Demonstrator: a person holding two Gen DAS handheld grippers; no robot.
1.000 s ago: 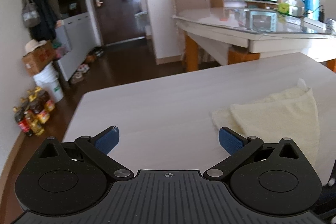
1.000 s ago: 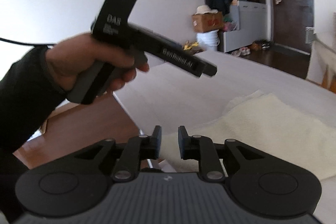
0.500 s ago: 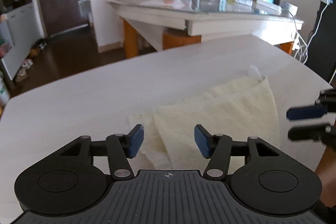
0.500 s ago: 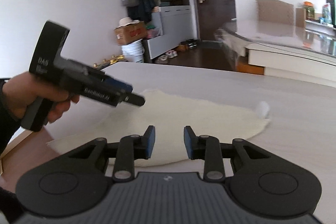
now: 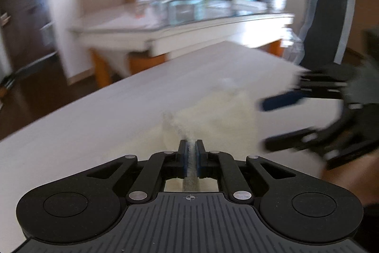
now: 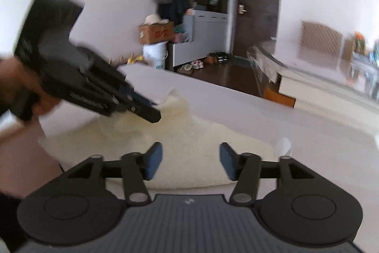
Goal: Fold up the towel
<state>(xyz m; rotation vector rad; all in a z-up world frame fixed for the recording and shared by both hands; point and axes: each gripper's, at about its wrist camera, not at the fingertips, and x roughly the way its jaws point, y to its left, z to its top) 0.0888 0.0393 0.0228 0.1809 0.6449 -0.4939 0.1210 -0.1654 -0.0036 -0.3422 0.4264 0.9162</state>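
Pinching a raised edge of the cream towel (image 5: 213, 117), left tool (image 5: 191, 159) is clamped on it — right tool (image 6: 191, 164) spread apart above the cloth on the bench (image 6: 248, 115). Soft, limp, light — grab corners or hems.

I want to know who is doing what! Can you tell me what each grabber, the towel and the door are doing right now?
left gripper: shut, pinching a fold of the towel.
right gripper: open, holding nothing, pointed at the towel.
towel: cream, mostly flat on the table, one edge pinched and lifted.
table: towel lying on it.
door: closed.
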